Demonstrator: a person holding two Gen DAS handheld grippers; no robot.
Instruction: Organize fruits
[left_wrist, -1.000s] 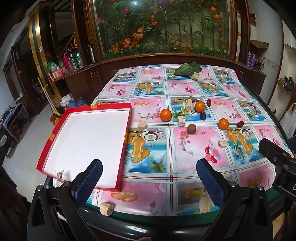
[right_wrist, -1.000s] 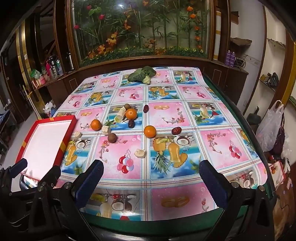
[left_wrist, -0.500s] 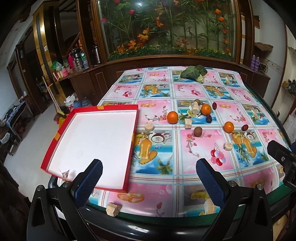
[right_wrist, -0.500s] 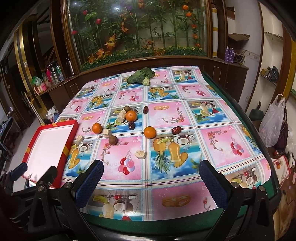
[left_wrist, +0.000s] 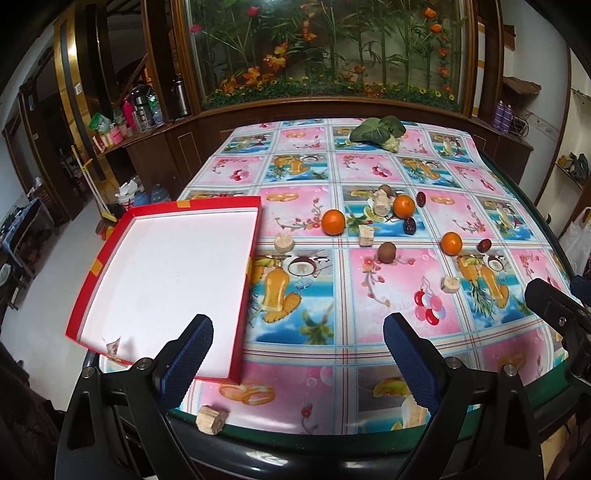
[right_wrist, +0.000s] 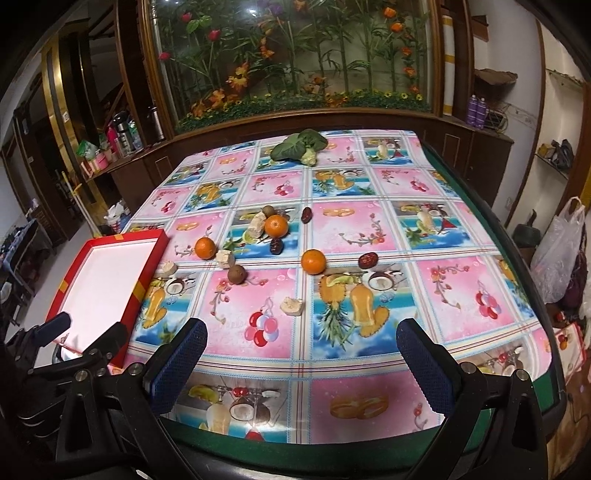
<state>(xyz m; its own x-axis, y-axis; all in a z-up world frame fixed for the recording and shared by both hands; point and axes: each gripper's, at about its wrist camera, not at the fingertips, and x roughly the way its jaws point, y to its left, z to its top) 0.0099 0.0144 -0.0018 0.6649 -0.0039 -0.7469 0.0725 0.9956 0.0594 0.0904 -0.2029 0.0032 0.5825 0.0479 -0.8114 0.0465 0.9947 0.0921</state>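
Note:
Three oranges lie mid-table: one (left_wrist: 333, 221) nearest the tray, one (left_wrist: 403, 205) further back, one (left_wrist: 452, 243) to the right. A brown kiwi (left_wrist: 386, 252), dark red dates (left_wrist: 484, 244) and pale fruit chunks (left_wrist: 283, 242) lie among them. A red tray (left_wrist: 247, 254) with a white, empty floor sits at the table's left edge. My left gripper (left_wrist: 297, 354) is open and empty above the near edge. My right gripper (right_wrist: 301, 356) is open and empty too. In the right wrist view the oranges (right_wrist: 313, 261) and the tray (right_wrist: 146, 275) lie ahead and to the left.
A leafy green vegetable (left_wrist: 376, 130) lies at the table's far end. One pale chunk (left_wrist: 211, 418) sits at the near table edge (left_wrist: 332, 437). A wooden cabinet with a plant display stands behind. A plastic bag (right_wrist: 557, 254) hangs at the right.
Both grippers have risen and moved slightly forward, so the table appears lower and closer. Nothing on the table has moved. Both stay open.

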